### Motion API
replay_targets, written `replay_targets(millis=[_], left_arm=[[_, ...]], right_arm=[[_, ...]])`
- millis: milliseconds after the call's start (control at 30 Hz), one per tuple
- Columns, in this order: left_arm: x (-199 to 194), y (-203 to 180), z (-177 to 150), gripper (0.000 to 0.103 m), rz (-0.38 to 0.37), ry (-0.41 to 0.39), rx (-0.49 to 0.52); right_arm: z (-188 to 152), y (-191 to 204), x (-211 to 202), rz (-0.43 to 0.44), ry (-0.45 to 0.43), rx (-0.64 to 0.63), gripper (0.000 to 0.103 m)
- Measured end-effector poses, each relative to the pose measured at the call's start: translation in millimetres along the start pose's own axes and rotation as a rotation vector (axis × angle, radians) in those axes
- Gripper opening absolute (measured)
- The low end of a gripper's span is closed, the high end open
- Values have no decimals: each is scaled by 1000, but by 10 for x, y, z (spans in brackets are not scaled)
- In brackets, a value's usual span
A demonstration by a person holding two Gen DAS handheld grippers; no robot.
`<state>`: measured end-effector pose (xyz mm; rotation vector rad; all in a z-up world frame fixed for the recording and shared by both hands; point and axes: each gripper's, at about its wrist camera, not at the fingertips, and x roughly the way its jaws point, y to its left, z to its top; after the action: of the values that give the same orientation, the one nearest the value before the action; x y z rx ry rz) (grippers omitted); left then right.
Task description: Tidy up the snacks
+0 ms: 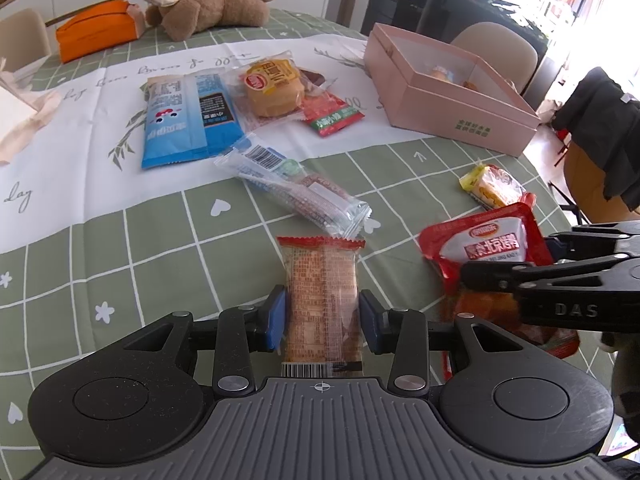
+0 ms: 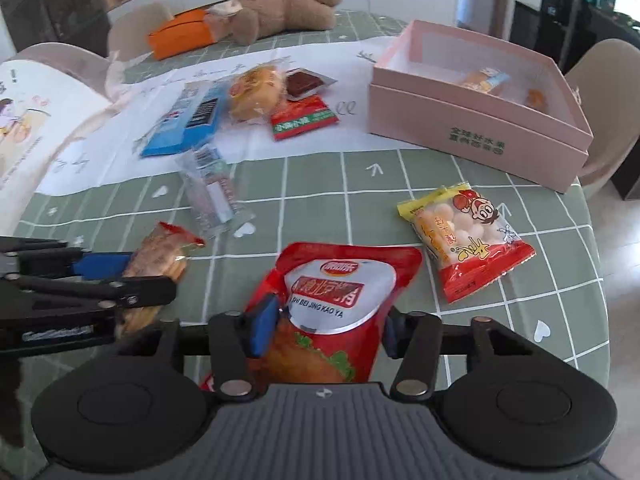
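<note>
An orange biscuit packet (image 1: 322, 300) lies lengthwise between the blue pads of my left gripper (image 1: 322, 320), which is shut on it just above the green checked tablecloth. The right wrist view shows this gripper (image 2: 148, 276) at the left edge with the same packet (image 2: 160, 256). A red roast-duck pouch (image 2: 340, 300) sits crumpled between the pads of my right gripper (image 2: 328, 332), which is shut on it. From the left wrist view that pouch (image 1: 484, 236) and the right gripper (image 1: 508, 258) are at the right edge. The open pink box (image 2: 472, 120) stands far right with two snacks inside.
A yellow-red puff-ball bag (image 2: 464, 248) lies right of the pouch. A clear wafer packet (image 1: 296, 188), a blue packet (image 1: 184, 120), a bun (image 1: 272, 88) and a small red-green sachet (image 1: 332, 116) lie mid-table. A teddy bear (image 1: 220, 0) and an orange tissue box (image 1: 96, 28) are at the back.
</note>
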<state>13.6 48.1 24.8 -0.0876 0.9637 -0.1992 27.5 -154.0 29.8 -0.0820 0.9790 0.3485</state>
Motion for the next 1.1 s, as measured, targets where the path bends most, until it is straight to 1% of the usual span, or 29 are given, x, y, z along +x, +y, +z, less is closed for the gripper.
replay_targets(millis=[100,133,167,200,233,267,433,500,567,667,767,933,1033,1100], left_arm=[[2,-10,-5,43,5,-5,4],[2,-12,-9,43,7,-6,7],[-2,-13,-15,43,8,-7,9],[1,-13,-11,43,8,-7,10],[1,-10,-11,43,7,-7,9],[2,-5,-9,43,6,-7,8],[0,-10,-12,43,6,-8,7],[-2,-10,-13,43,4,-9,6],[3,-12,-13,43,4,-14,5],[0,-6,-17,42,3,-17,-2],[-10,2,-29,42,1,-19,-3],[-8,-18,-44,43,9,-28,1],[-9,-6,-45,43,3,-30,-2],[-12,3,-46,43,-1,-30,-5]], right_arm=[[-13,2,-5,-4,13,-16,50],[-15,3,27,-11,23,-17,56],[-18,-1,68,-28,32,-12,71],[-25,-8,97,-45,32,-3,79],[-37,-24,116,-55,25,12,86],[-42,-36,132,-49,28,30,88],[-47,14,150,-52,18,84,94],[-40,58,170,-76,29,88,96],[-21,74,190,-81,44,92,99],[25,76,214,-94,58,131,100],[52,105,261,-107,69,114,103],[130,127,331,-132,66,116,103],[184,138,392,-162,43,131,103],[196,163,422,-168,29,111,103]])
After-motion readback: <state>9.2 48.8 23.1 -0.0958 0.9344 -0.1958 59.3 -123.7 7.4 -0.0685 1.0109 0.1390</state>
